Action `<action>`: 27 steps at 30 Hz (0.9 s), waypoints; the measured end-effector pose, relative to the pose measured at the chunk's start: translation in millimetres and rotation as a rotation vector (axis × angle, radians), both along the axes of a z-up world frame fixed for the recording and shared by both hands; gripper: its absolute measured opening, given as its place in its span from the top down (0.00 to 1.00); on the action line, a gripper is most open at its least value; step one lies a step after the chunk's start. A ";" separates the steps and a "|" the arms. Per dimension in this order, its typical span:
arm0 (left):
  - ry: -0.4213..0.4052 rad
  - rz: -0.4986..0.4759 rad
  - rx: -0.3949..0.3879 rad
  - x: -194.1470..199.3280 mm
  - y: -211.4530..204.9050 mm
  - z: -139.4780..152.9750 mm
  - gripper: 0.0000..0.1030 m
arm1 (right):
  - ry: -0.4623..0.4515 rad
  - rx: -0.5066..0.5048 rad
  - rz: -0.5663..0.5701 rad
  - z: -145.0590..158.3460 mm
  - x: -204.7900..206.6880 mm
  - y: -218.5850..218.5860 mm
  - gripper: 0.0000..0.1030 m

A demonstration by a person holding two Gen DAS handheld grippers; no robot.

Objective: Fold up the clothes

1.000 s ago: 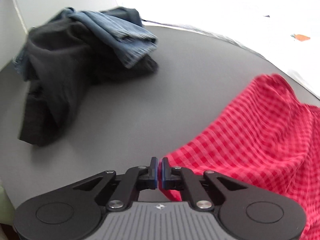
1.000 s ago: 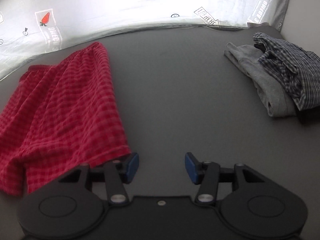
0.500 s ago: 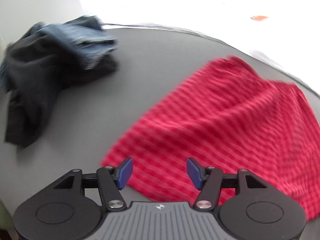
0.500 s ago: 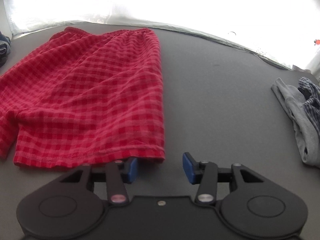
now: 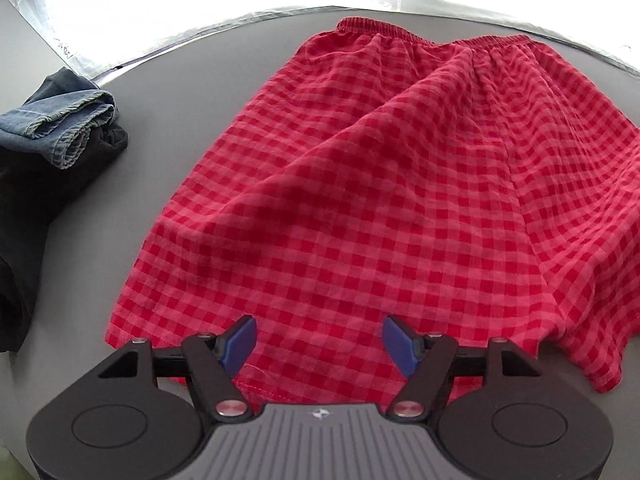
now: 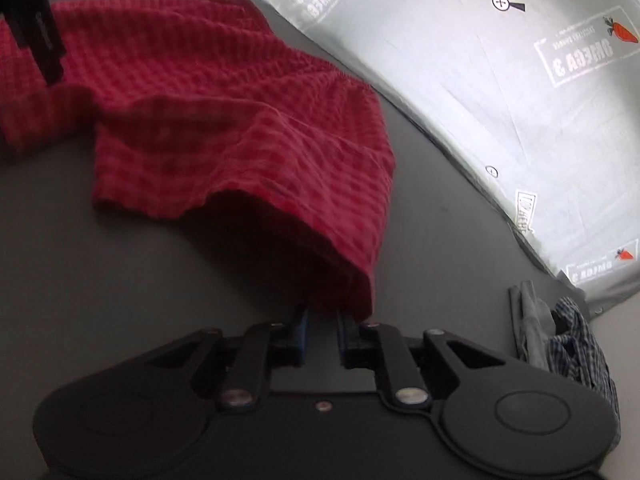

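Red checked shorts (image 5: 380, 184) lie spread on the grey table (image 5: 168, 92), elastic waistband at the far side. My left gripper (image 5: 319, 344) hovers open over the near left hem, nothing between its blue pads. In the right wrist view the shorts (image 6: 224, 120) have their right hem corner lifted off the table, and my right gripper (image 6: 320, 326) is shut on that corner. The fabric drapes from its jaws and hides the fingertips. A dark part of the other gripper (image 6: 36, 28) shows at the top left of that view.
A pile of blue denim (image 5: 60, 116) on black clothes (image 5: 24, 208) lies at the table's left. A grey garment and a dark plaid shirt (image 6: 568, 344) lie at the right. A white plastic sheet with carrot prints (image 6: 520, 80) borders the table's far edge.
My left gripper let go of the hem and opened, now facing the spread shorts. My right gripper closed on the right hem corner and lifted it.
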State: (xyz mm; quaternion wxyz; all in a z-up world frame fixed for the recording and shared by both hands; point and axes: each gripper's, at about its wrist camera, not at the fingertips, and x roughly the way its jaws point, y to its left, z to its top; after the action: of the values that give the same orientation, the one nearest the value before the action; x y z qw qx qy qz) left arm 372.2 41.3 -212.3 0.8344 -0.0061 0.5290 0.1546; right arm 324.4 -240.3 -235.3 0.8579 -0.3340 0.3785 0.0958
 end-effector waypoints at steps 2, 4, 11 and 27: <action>0.018 -0.002 0.004 1.2 -1.7 -5.6 0.23 | 0.004 0.089 -0.068 5.8 1.9 -11.2 0.53; 0.035 -0.003 0.007 2.3 -3.0 -10.7 0.19 | 0.006 0.157 -0.118 9.1 9.1 -19.6 0.48; 0.033 0.027 -0.022 2.8 2.4 -11.1 0.16 | 0.059 0.413 -0.272 1.8 52.7 -47.7 0.51; 0.019 0.074 -0.065 0.2 12.9 -14.7 0.09 | -0.173 -0.262 -0.170 3.9 31.9 -60.1 0.72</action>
State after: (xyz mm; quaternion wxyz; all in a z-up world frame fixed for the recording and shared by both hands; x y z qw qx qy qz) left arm 372.4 54.2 -226.9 0.8225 -0.0513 0.5410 0.1680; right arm 356.3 -300.4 -231.4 0.8414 -0.4168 0.3392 -0.0566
